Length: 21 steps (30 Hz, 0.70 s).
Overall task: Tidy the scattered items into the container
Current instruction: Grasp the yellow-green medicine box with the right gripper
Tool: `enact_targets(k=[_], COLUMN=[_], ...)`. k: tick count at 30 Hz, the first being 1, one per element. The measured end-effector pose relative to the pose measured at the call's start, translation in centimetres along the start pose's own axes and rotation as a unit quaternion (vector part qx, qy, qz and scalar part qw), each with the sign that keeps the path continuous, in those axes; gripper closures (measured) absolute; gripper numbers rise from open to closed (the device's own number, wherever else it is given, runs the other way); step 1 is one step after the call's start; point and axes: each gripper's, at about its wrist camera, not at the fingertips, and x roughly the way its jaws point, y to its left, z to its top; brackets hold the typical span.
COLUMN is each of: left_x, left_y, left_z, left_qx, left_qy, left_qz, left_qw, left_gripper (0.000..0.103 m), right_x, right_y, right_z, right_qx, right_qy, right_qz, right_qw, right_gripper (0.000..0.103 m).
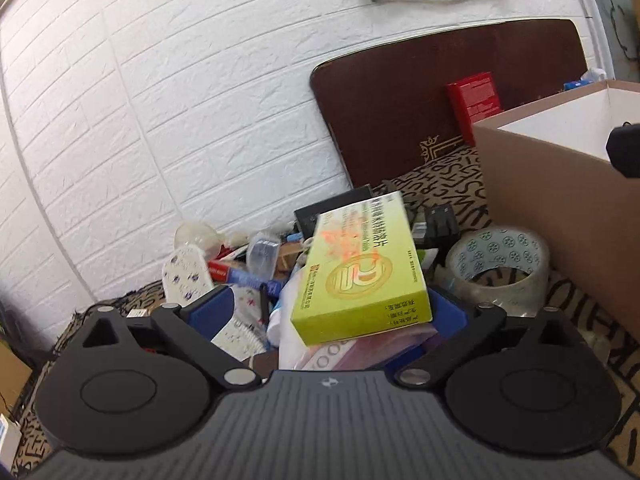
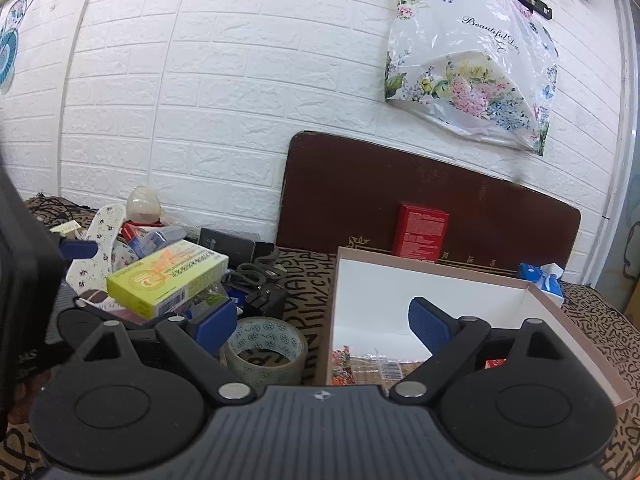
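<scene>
A yellow-green medicine box (image 1: 362, 268) hangs between the blue pads of my left gripper (image 1: 332, 312), above the pile of scattered items (image 1: 240, 264). The jaws stand wide, and I cannot tell whether they press on the box. The box also shows in the right wrist view (image 2: 168, 276), raised over the pile. My right gripper (image 2: 320, 324) is open and empty, its right finger (image 2: 430, 328) over the cardboard container (image 2: 536, 292), its left finger (image 2: 216, 324) outside it. The container (image 1: 552, 184) stands right of the pile.
A roll of clear patterned tape (image 2: 266, 350) lies between pile and container, also in the left wrist view (image 1: 498, 268). A red box (image 2: 420, 232) leans on a dark brown board (image 2: 360, 184) at the white brick wall. Scissors (image 2: 252, 272) and a black adapter (image 2: 270, 298) lie nearby.
</scene>
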Motion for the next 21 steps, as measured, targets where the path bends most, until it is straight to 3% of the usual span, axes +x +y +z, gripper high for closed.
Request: enact_targets(k=[3, 5, 12, 17, 21], left_x=[0.1, -0.3, 0.0, 0.1, -1.4], left_y=[1.4, 2.4, 3.9, 4.7, 5.3], left_z=[-0.6, -1.0, -2.4, -2.8, -3.0], left_qx=[-0.003, -0.007, 0.011, 0.020, 0.007], left_qy=[0.002, -0.003, -0.012, -0.022, -0.040], left_qz=[0.003, 0.011, 0.017, -0.016, -0.089], left_qw=[1.0000, 0.9999, 0.9997, 0.9994, 0.9952], left_gripper=[0.000, 0.000, 0.000, 0.000, 0.000], right_x=[0.4, 0.5, 1.3, 3.2, 6.4], right_y=[1.1, 2.0, 4.2, 5.0, 4.8], right_z=[0.5, 0.7, 1.7, 2.4, 3.0], right_qx=[-0.010, -0.020, -0.054, -0.037, 0.004], right_qy=[-0.006, -0.012, -0.020, -0.016, 0.008], right_qz=[0.015, 0.025, 0.073, 0.119, 0.128], right_qw=[1.000, 0.999, 0.996, 0.992, 0.992], right_gripper=[0.009, 0.001, 0.000, 0.000, 0.000])
